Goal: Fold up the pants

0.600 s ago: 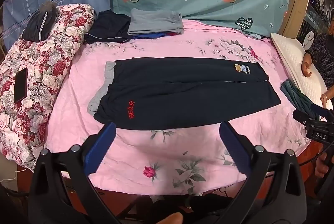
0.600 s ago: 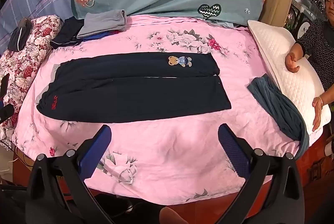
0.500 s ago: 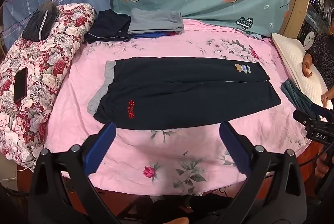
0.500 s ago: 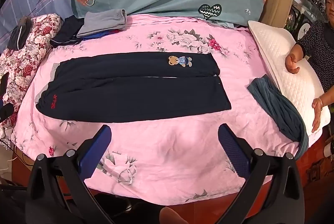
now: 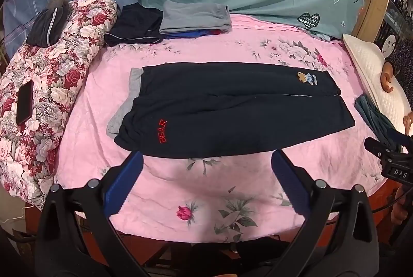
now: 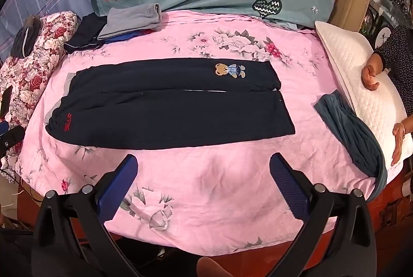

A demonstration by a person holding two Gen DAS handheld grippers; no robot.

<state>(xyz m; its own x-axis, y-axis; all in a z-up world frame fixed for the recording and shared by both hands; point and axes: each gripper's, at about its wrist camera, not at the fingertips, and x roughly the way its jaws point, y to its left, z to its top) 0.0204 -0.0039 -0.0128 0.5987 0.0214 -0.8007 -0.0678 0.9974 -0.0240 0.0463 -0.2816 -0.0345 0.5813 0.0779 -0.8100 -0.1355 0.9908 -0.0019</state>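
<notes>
Dark navy pants (image 5: pixel 232 111) (image 6: pixel 170 106) lie flat across a pink floral bedsheet (image 5: pixel 206 189) (image 6: pixel 206 189), grey waistband to the left, leg ends to the right. Red "BEAR" lettering sits near the waist and a bear patch on the far leg. My left gripper (image 5: pixel 206 160) hovers open above the sheet just in front of the pants' near edge, toward the waist half. My right gripper (image 6: pixel 204 163) is also open, nothing between its fingers, a short way in front of the near leg.
Folded grey and dark clothes (image 5: pixel 193 17) (image 6: pixel 129 21) are stacked at the back left. A floral quilt (image 5: pixel 46 85) with a phone (image 5: pixel 24 104) lies left. At the right are a teal garment (image 6: pixel 353 132), a white pillow (image 6: pixel 361 85) and a person's hands (image 6: pixel 370 74).
</notes>
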